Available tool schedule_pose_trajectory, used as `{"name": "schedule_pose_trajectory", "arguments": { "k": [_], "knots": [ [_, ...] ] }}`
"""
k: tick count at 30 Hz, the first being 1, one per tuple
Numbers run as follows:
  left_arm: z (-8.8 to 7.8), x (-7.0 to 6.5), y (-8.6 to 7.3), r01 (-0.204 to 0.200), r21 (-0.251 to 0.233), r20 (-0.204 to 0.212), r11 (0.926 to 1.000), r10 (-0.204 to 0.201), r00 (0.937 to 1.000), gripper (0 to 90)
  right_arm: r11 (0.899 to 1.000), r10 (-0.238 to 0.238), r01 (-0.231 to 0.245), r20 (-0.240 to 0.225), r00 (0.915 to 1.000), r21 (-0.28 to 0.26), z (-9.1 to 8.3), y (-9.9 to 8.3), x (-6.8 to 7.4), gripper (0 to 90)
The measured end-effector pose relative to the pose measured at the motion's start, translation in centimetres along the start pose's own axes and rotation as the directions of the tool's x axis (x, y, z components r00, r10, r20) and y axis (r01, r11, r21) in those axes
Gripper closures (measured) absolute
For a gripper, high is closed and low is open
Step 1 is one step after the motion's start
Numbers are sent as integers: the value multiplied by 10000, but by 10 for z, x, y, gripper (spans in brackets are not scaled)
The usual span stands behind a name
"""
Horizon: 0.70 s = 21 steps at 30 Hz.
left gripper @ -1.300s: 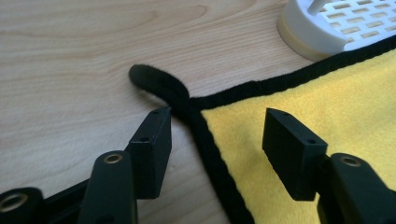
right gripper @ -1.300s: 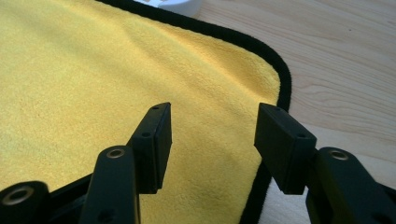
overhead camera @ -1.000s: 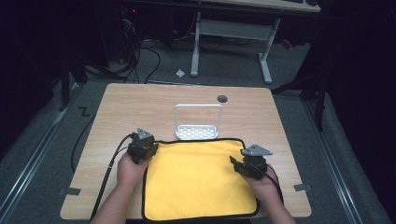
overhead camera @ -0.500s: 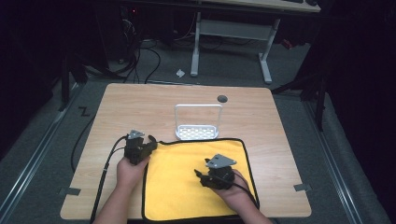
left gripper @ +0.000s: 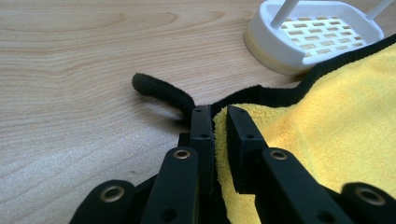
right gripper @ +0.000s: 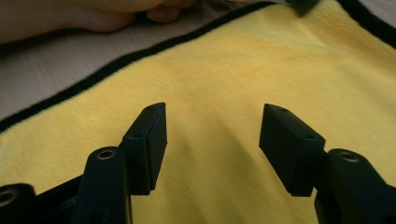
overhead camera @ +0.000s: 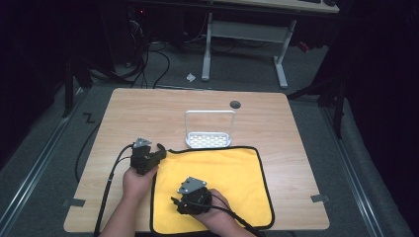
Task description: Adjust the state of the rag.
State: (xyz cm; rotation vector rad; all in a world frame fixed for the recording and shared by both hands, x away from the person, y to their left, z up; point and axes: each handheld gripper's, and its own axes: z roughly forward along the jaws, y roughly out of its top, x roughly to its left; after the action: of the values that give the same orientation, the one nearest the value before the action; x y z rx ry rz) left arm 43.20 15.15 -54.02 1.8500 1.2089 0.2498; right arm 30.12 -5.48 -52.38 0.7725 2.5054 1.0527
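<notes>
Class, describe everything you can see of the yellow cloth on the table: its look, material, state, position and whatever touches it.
The yellow cloth is a soft, fleecy-looking square with black edging. It lies spread nearly flat on the near half of the wooden table, its far edge against the white slotted tray. The left gripper is shut on its far left corner, where a black loop sticks out onto the wood. The right gripper hangs open over the cloth's near part, with the hand above it.

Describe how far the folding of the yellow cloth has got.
Done: the left gripper has just closed on the black-edged yellow microfibre cloth at its far left corner. In hand: the open right gripper hovers over the cloth's middle. Left: every fold; it lies flat.
</notes>
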Motion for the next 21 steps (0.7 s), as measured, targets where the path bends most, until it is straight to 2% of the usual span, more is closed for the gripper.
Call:
{"name": "schedule_pose_trajectory", "arguments": {
  "k": [6,12,15,21],
  "knots": [
    [0,0,0,15,27,78,10000,-15,10000,810,9987,-516,518,-414,9978,23,16,15,22,418],
    [0,1,0,73,54,102,10000,-73,9999,807,9973,-731,736,-880,9934,22,22,25,42,418],
    [0,1,0,126,68,135,9999,-126,9998,806,9958,-910,914,-1034,9905,-7,24,27,51,417],
    [1,2,0,132,76,174,9999,-134,9998,804,9953,-915,949,-1359,9865,187,30,26,61,415]
  ]
}}
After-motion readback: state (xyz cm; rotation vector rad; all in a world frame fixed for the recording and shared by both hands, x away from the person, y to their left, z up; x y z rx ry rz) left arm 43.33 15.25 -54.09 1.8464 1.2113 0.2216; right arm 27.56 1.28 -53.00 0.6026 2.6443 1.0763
